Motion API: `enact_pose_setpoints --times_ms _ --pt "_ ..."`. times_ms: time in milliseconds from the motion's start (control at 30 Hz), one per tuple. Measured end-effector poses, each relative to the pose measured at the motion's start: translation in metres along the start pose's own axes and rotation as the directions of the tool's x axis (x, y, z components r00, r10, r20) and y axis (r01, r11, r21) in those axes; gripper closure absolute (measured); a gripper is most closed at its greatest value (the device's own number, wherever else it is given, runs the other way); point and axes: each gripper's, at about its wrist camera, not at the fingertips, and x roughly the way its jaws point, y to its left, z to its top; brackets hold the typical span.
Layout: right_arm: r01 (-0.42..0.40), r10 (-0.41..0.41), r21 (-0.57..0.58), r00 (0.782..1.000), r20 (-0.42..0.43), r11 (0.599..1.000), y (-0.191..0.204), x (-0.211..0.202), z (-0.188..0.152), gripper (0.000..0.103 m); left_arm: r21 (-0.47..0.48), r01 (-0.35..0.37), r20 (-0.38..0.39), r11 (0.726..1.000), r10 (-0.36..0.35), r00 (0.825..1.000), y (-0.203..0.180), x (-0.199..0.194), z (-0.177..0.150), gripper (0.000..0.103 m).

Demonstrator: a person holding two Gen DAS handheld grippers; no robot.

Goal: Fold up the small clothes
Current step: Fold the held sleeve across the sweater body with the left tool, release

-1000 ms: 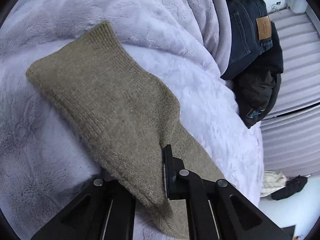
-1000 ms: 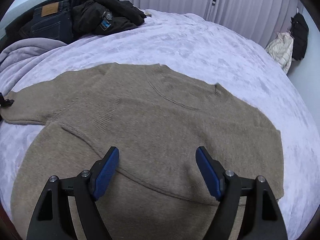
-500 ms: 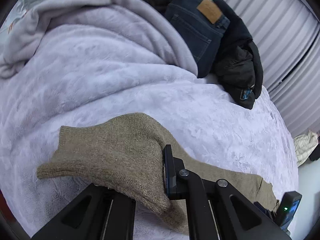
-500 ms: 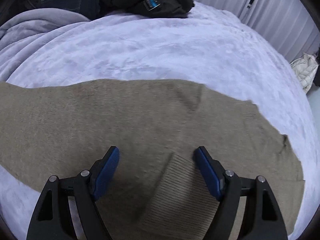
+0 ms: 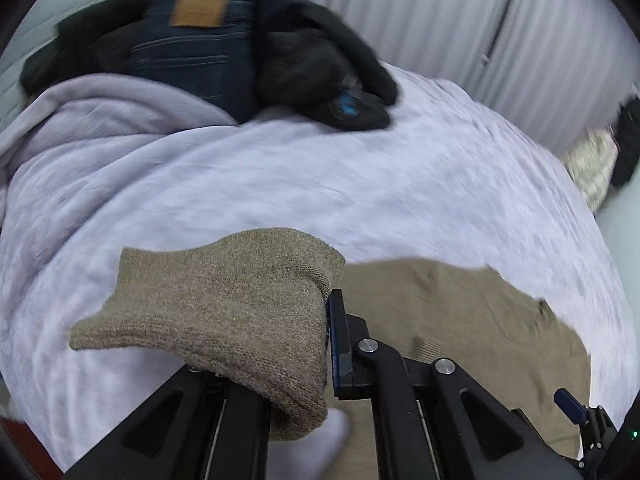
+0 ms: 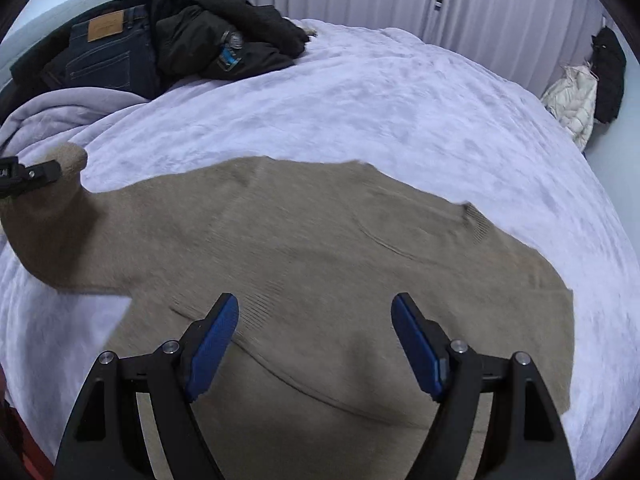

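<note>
A tan knit sweater (image 6: 320,264) lies spread on the lilac bed blanket (image 6: 400,112). My left gripper (image 5: 320,344) is shut on the sweater's sleeve (image 5: 224,312), holding it lifted above the blanket with the cuff hanging to the left. The sweater's body (image 5: 460,320) shows to its right. In the right wrist view the left gripper (image 6: 28,174) holds the raised sleeve at the far left. My right gripper (image 6: 316,344) is open and empty, hovering over the lower middle of the sweater.
Dark jeans (image 6: 108,56) and a black jacket (image 6: 224,44) are piled at the bed's far left. A bunched lilac throw (image 6: 60,116) lies beside them. A white puffer and black garment (image 6: 576,96) hang by the curtains at right.
My left gripper has lifted the sleeve off the blanket and carried it toward the sweater's body. My right gripper stays open and has shifted over the sweater.
</note>
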Motion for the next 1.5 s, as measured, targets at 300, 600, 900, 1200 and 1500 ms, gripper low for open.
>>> enact_pose_setpoints --times_ms 300,600,900,1200,1500 --pt "0.075 -0.068 0.193 0.997 -0.044 0.978 -0.134 -0.027 -0.086 0.022 0.321 0.052 -0.08 0.945 -0.028 0.996 -0.209 0.026 -0.077 0.095" --pt "0.034 -0.03 0.28 0.999 -0.017 0.959 -0.203 -0.036 -0.128 0.022 0.463 0.022 -0.118 0.886 0.038 0.992 -0.284 0.04 -0.132 0.095" --pt "-0.047 0.037 0.331 0.999 0.036 0.943 -0.231 -0.04 -0.146 0.022 0.577 -0.096 -0.074 0.811 0.169 0.983 -0.316 0.052 -0.15 0.017" --pt "-0.068 0.052 0.337 0.997 0.056 0.939 -0.236 -0.038 -0.152 0.022 0.561 0.24 -0.224 0.792 -0.134 0.965 -0.325 0.003 -0.149 0.017" --pt "-0.054 0.041 0.339 0.998 0.045 0.939 -0.235 -0.039 -0.155 0.022 0.624 0.302 -0.311 0.72 -0.126 0.942 -0.326 0.014 -0.164 0.017"
